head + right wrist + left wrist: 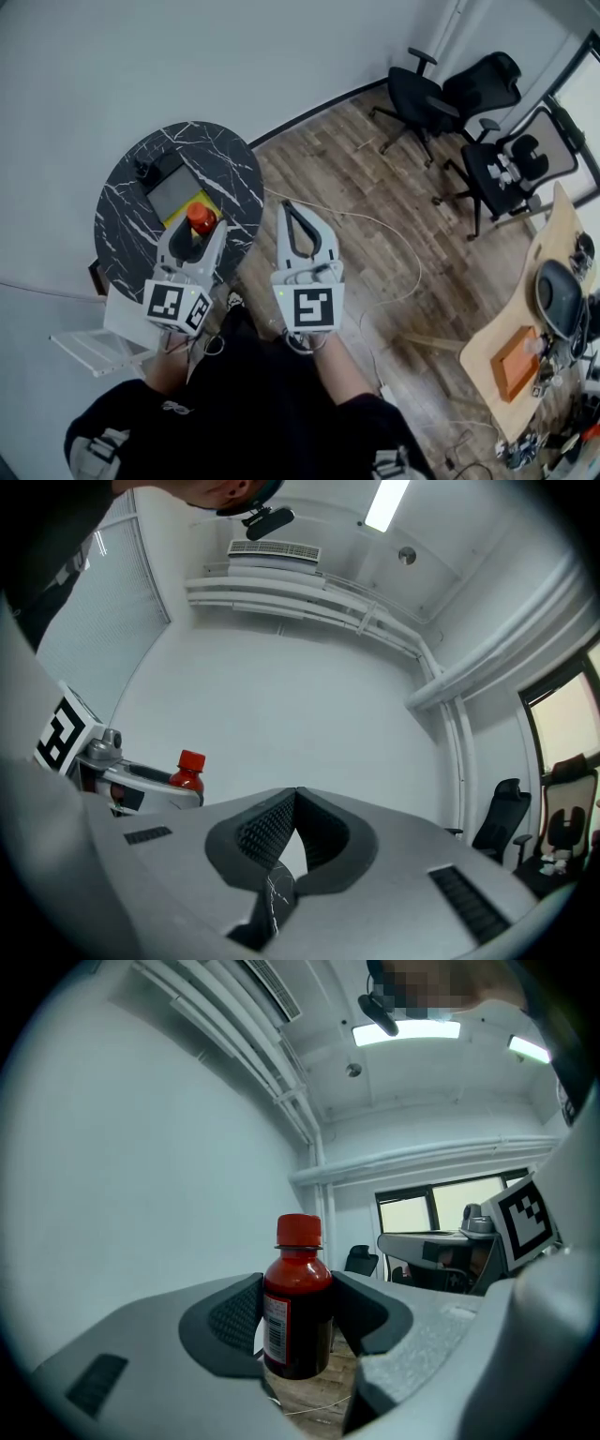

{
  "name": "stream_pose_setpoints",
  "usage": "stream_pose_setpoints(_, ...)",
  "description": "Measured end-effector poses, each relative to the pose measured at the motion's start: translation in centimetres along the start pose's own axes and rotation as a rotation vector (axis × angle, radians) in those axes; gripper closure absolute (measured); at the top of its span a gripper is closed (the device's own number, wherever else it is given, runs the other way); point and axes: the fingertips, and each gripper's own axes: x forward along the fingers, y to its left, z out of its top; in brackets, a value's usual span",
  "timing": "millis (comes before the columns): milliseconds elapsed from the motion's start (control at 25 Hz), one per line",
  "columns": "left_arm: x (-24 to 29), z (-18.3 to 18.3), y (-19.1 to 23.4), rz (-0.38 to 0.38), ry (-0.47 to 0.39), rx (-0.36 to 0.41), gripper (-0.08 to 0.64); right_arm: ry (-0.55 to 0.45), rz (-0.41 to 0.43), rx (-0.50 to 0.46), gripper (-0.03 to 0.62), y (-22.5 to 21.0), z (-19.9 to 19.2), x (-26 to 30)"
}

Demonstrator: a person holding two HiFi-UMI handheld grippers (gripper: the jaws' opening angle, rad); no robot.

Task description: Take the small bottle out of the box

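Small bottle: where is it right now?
In the head view, left side: the small bottle is clamped between the fingers of the left gripper, over the marble table and right beside the box.

No legible text, brand or number found. The small bottle (pixel 296 1307) carries a white label (pixel 275 1324) at its 9 o'clock side, with barcode lines and print too small to read. The left marker cube (pixel 176 307) and right marker cube (pixel 313 308) show black-and-white square patterns only.
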Motion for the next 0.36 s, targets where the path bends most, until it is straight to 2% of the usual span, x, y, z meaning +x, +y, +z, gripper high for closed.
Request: stream_pose_setpoints(360,0.71,0.16,0.06,-0.003,0.006,0.002,0.35,-0.001,0.0,-0.009,0.597,-0.5,0.11,0.63)
